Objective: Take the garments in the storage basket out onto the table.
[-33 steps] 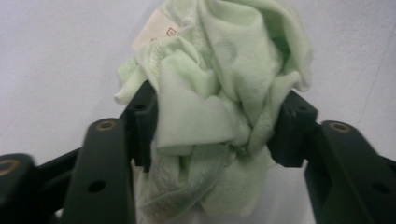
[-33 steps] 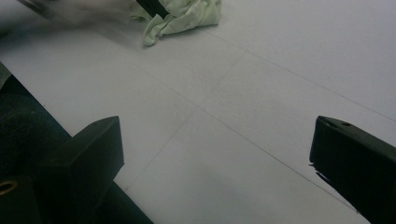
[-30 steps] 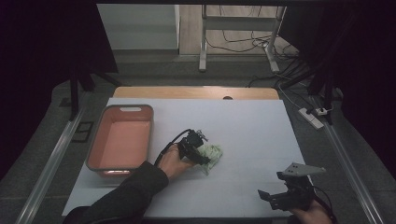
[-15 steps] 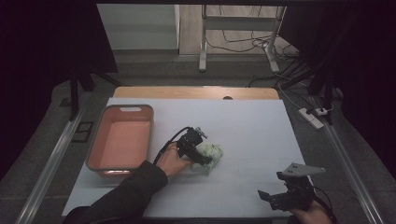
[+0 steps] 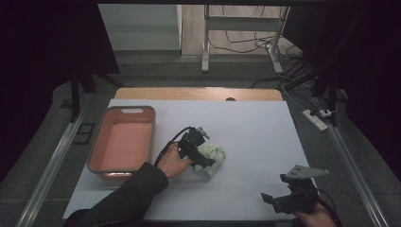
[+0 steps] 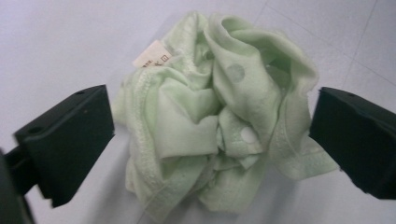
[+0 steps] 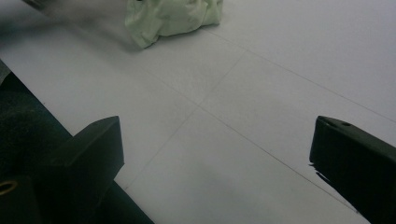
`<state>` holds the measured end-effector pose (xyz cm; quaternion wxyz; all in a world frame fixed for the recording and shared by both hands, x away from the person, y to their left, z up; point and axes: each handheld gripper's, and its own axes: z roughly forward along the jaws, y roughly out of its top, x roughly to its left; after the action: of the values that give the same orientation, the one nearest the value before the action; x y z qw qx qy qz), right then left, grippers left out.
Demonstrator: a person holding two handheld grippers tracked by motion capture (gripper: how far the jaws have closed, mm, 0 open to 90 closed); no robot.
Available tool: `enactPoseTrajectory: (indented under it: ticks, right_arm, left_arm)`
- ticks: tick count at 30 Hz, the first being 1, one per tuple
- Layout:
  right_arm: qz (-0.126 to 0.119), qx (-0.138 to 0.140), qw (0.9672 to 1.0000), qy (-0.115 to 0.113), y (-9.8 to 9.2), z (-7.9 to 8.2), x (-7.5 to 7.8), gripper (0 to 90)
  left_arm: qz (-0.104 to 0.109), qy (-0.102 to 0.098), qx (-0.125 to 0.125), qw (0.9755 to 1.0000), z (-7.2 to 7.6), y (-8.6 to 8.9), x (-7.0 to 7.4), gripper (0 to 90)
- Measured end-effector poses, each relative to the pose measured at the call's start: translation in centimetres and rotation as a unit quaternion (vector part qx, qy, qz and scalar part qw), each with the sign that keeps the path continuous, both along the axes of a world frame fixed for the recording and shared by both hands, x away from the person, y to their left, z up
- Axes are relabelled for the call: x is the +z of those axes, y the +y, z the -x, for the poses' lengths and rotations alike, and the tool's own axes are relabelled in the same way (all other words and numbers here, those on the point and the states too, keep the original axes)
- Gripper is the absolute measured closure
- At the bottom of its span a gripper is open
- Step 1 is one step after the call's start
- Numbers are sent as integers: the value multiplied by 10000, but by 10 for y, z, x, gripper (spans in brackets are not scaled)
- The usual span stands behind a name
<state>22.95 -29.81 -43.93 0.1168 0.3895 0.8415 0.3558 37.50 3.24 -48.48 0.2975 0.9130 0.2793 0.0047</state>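
Left tongs (image 6: 210, 140) spread wide, jaws just been opening, pads clear of crumpled pale-green garment (image 6: 215, 126) lying between them on tabletop (image 5: 255, 127), right of pink tub (image 5: 124, 142). Looks like release step. Right tongs (image 7: 215, 154) spread, empty, near front edge. Next: lift your left clear w/o snagging fabric.

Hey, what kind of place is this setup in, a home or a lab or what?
Most likely a lab or recording workspace, not a home. A white-covered table stands on a grey floor with loose cables and a power strip beside it, dark curtains hang around, and the table holds a crumpled pale green garment and a pink tub.
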Motion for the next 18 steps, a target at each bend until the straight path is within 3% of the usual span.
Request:
enactPoseTrajectory:
  ticks: [2,8,14,17,18]
  right_arm:
    - [-1,3,10000,0,0,0,0,26]
    - [-3,10,10000,2,0,0,0,26]
    - [2,4,10000,4,0,0,0,26]
    - [2,5,10000,0,0,0,0,26]
    - [-1,10,10000,1,0,0,0,26]
  left_arm:
    - [-73,-119,-56,9999,2,0,1,0]
    - [5,-152,-50,9999,5,2,4,0]
    - [339,-110,-72,9993,7,8,9,0]
    - [471,-38,-182,9987,8,10,9,0]
    - [510,30,-373,9980,8,11,9,0]
